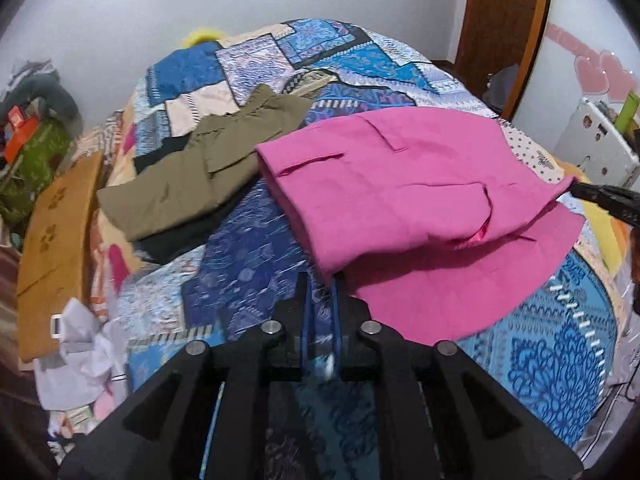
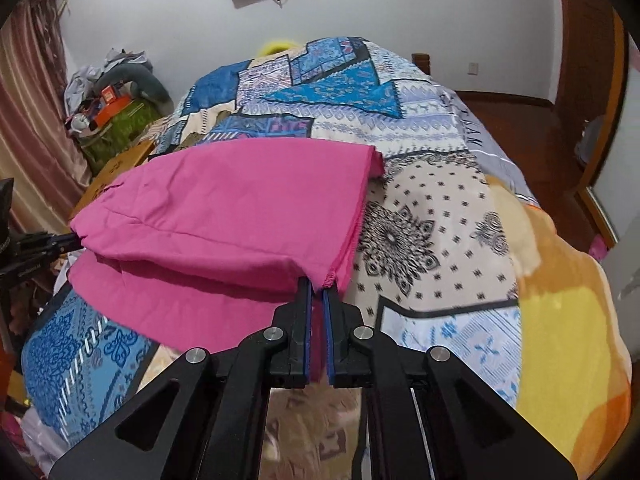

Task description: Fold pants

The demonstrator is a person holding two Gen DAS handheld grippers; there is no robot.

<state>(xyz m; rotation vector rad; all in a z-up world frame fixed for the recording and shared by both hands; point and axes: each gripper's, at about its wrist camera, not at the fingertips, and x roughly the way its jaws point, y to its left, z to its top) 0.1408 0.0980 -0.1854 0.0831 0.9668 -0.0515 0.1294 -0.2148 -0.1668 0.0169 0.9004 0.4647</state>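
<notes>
Pink pants (image 1: 400, 192) lie partly folded on the patchwork bedspread (image 1: 248, 248), the upper layer lifted over the lower one. My left gripper (image 1: 320, 280) is shut on the near left corner of the upper layer. My right gripper (image 2: 318, 286) is shut on the other near corner of the pink pants (image 2: 240, 216), with fabric between its blue pads. Each gripper shows at the edge of the other's view: the right gripper (image 1: 580, 192) and the left gripper (image 2: 72, 240). The cloth hangs stretched between them, a little above the bed.
Olive pants (image 1: 200, 168) lie folded on a dark garment further left on the bed. A wooden board (image 1: 56, 240) and white cloth (image 1: 84, 340) sit at the bed's left side. Clutter stands by the wall (image 2: 112, 108). A wooden door frame (image 1: 504, 32) is at the right.
</notes>
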